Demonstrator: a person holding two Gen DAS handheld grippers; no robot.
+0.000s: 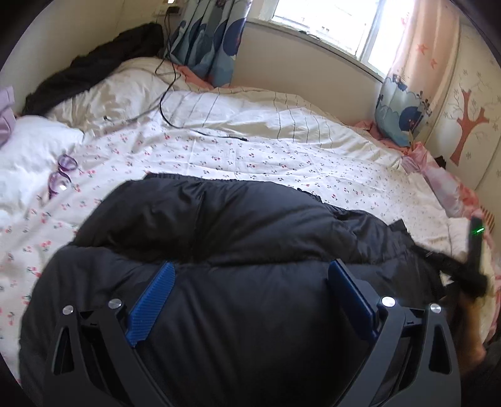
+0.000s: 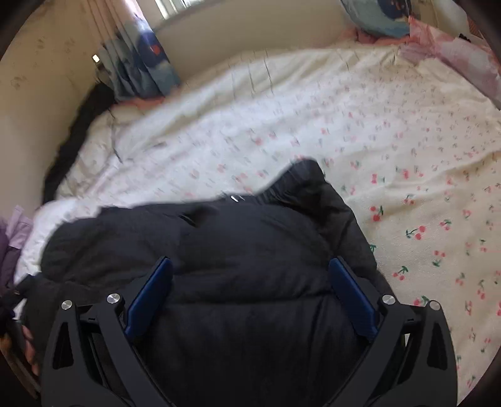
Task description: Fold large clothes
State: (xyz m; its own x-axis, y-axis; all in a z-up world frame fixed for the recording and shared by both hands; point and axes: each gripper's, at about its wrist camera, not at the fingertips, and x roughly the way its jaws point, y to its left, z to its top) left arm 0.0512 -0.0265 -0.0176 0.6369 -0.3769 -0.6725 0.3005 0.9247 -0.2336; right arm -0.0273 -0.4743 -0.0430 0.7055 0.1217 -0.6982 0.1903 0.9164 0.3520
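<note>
**Both grippers spread above a black jacket on a bed**

Left wrist view. The left gripper (image 1: 250, 272) is over a black puffer jacket (image 1: 238, 238), its two blue pads (image 1: 153, 300) wide apart with the padded fabric bulging up between them; whether the pads touch the fabric cannot be told. The jacket lies on a cherry-print sheet (image 1: 281, 162) and fills the space under and just ahead of the gripper. Ahead and to the left, glasses (image 1: 61, 175) with tinted lenses lie on the sheet beside a white pillow (image 1: 37, 141). Farther ahead, a black cable (image 1: 194, 128) trails across a striped quilt (image 1: 266, 112). Beyond that are a dark garment (image 1: 94, 62) against the wall, patterned curtains (image 1: 209, 40) and a window (image 1: 328, 22). To the far right, a dark device with a green light (image 1: 476, 231) stands at the jacket's edge.

Right wrist view. The right gripper (image 2: 250, 272) is likewise over the jacket (image 2: 219, 244), fingers (image 2: 350, 297) spread with fabric between them and nothing clamped. The jacket's gathered edge lies just ahead of the gripper; the sheet (image 2: 407, 188) extends ahead and to the right. The far scene is motion-blurred. At the lower left, a hand (image 2: 26, 344) is partly visible.
</note>
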